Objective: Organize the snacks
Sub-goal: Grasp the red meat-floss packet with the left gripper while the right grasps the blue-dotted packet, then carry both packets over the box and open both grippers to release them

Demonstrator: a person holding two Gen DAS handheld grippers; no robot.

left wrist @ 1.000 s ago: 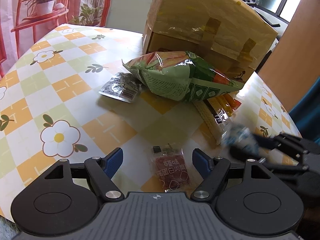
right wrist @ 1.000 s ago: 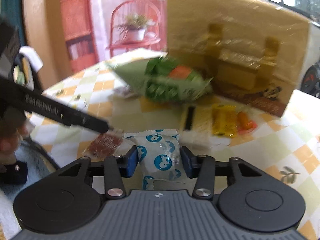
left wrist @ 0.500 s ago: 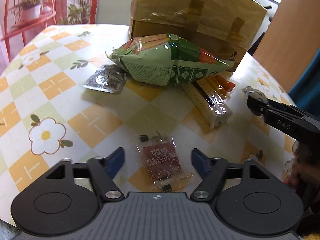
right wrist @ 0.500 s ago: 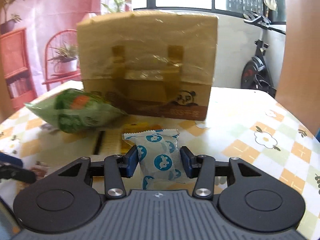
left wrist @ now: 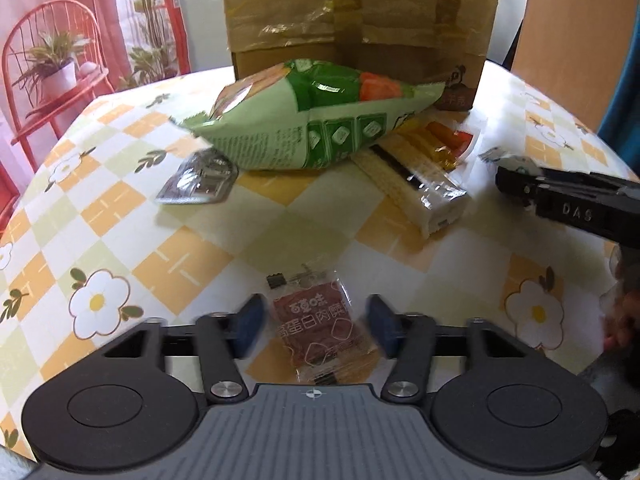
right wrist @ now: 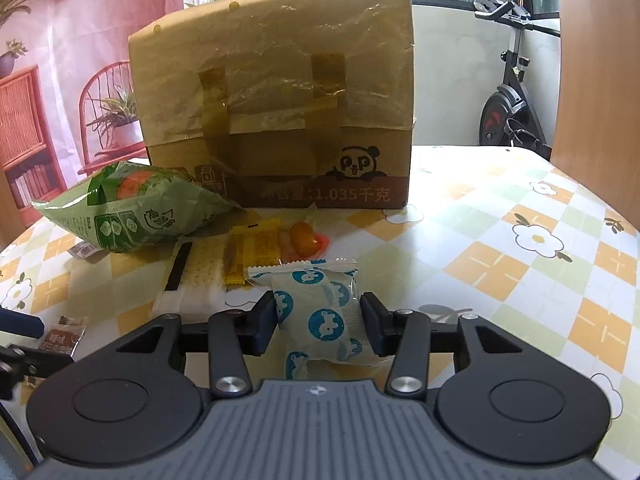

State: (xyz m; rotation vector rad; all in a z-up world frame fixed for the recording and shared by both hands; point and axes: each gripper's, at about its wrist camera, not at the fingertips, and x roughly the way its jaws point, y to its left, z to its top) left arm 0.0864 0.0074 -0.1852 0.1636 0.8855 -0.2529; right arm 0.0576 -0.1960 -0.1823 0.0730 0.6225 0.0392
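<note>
two grippers over the table (right wrist: 500, 216). right gripper (right wrist: 319, 322) is clamped on a white packet (right wrist: 320, 312) with blue dots, held just above the cloth, near side. left gripper (left wrist: 312, 324) is spread wide, its fingers either side of a red packet (left wrist: 320, 328) lying flat, not touching it. farther off, a green bag (left wrist: 312, 124) lies over wafers (left wrist: 416, 188) and a silver packet (left wrist: 200, 178), in front of a box (right wrist: 276, 112).
</note>
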